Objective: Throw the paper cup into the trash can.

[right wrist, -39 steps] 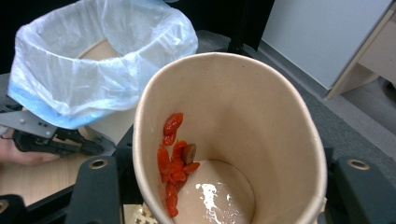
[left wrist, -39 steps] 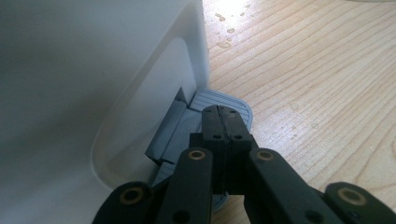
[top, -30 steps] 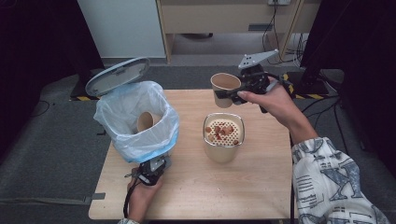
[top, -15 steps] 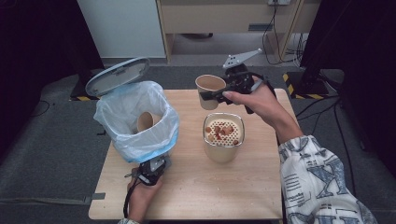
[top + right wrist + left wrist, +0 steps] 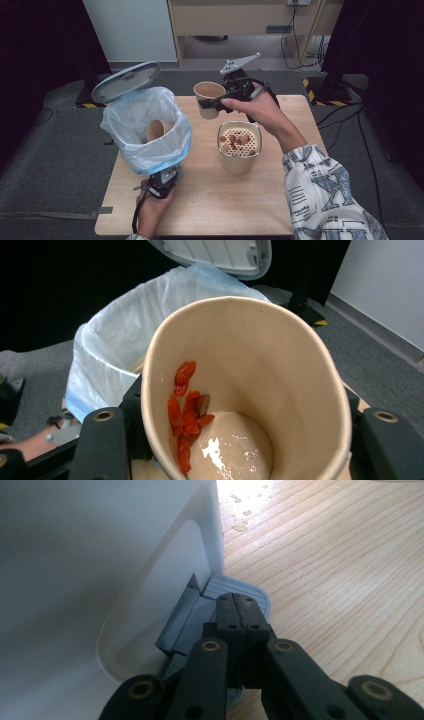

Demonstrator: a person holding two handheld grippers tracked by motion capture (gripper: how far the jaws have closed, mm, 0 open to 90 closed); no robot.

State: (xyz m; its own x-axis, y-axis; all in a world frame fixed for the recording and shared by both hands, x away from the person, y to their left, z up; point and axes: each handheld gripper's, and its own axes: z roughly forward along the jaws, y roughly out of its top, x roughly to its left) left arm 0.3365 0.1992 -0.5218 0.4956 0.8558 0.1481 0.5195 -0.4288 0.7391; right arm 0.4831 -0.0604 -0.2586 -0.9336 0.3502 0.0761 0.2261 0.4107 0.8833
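Upper centre of the high view, the right gripper (image 5: 216,104) pinches a paper cup (image 5: 208,98) by its wall, carried above the table (image 5: 300,200) between the strainer pot (image 5: 239,147) and the lined bin (image 5: 145,131). Red scraps (image 5: 186,412) cling inside. At lower left, the left gripper (image 5: 239,611), pressed together, holds the bin's pedal (image 5: 250,591) down, lid (image 5: 126,81) up. Next, I judge: swing the cup over the bin and drop it.

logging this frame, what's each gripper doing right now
left gripper: shut, pressing the bin pedal.
right gripper: shut on the paper cup, held above the table.
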